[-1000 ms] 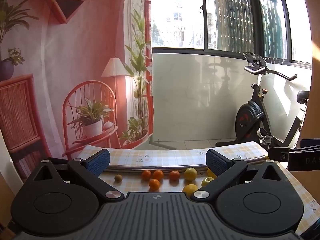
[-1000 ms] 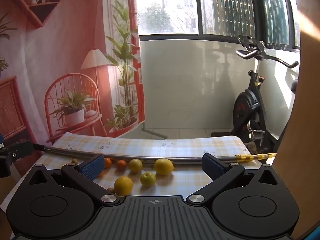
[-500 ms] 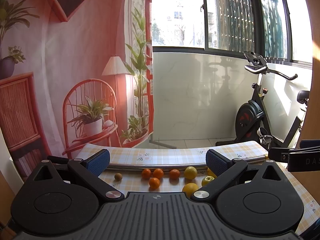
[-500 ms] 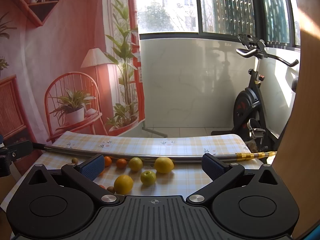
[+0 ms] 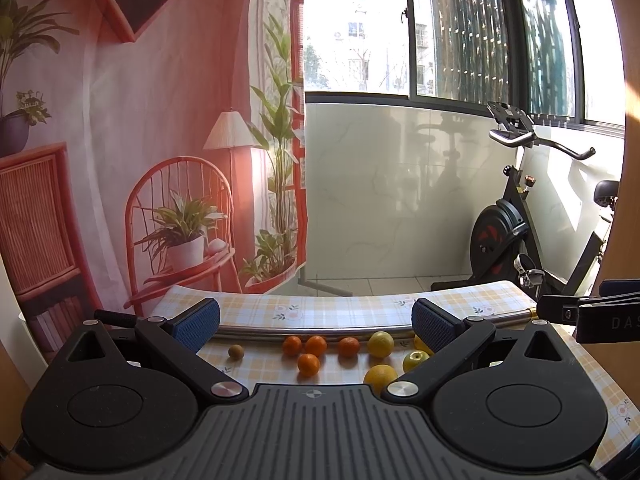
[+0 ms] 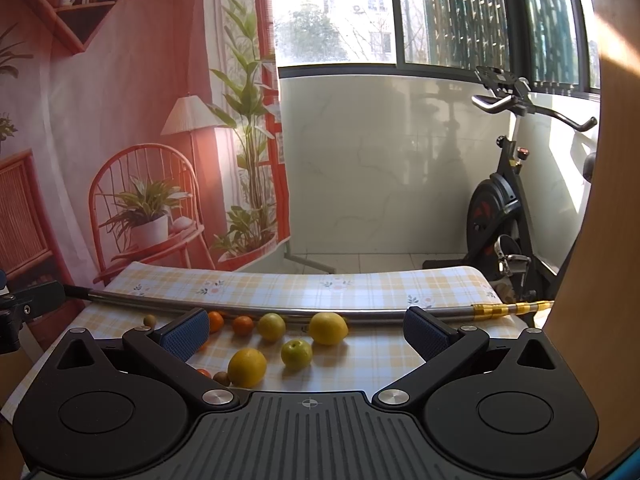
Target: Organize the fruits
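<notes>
We hold both grippers above the near edge of the table (image 5: pixel 360 312), which wears a yellow checked cloth. Our left gripper (image 5: pixel 316 322) has its jaws spread wide with nothing between them; our right gripper (image 6: pixel 306 330) is likewise wide apart and empty. From left to right the fruit lies loose on the cloth: a small brown kiwi (image 5: pixel 236 351), then four oranges (image 5: pixel 315 345) clustered close together, then a lemon (image 5: pixel 380 344), a larger yellow citrus (image 6: pixel 247 367) nearer to us, a green apple (image 6: pixel 296 353) just beside it, and another lemon (image 6: pixel 328 328) at the right. A metal rod (image 6: pixel 260 312) lies across the table right behind the fruit. An exercise bike (image 6: pixel 504 216) stands on the floor far right
</notes>
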### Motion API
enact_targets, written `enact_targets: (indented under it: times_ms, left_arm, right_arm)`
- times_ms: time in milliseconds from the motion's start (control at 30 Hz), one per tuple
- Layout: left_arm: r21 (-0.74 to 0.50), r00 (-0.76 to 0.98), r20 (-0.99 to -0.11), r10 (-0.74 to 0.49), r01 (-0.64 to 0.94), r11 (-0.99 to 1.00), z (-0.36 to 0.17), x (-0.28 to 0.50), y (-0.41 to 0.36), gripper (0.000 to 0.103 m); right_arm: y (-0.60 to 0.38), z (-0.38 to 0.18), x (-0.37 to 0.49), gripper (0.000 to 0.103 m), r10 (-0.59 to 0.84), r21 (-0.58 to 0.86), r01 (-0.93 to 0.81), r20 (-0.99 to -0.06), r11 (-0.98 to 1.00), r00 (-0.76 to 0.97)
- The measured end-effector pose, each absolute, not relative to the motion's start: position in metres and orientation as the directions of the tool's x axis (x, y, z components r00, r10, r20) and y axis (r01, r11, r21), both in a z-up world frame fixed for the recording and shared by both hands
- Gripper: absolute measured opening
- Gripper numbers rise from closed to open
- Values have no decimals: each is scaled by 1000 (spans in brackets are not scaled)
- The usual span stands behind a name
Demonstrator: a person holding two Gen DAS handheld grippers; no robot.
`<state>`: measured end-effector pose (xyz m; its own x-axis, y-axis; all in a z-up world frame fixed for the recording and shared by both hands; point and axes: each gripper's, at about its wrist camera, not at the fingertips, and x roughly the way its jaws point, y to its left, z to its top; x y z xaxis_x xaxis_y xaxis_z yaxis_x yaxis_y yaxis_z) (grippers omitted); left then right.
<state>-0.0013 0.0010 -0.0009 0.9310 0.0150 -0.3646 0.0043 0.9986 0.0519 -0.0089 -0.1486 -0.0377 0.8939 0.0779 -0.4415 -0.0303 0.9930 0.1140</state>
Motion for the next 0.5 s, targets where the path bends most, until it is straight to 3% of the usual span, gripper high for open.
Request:
enact_targets:
  times_ms: [500]
  left_arm:
    - [52, 931, -365, 15, 4, 999, -2, -1, 1, 103]
  right_arm:
    - [-147, -39, -9, 103, 78, 115, -30, -443, 993, 893]
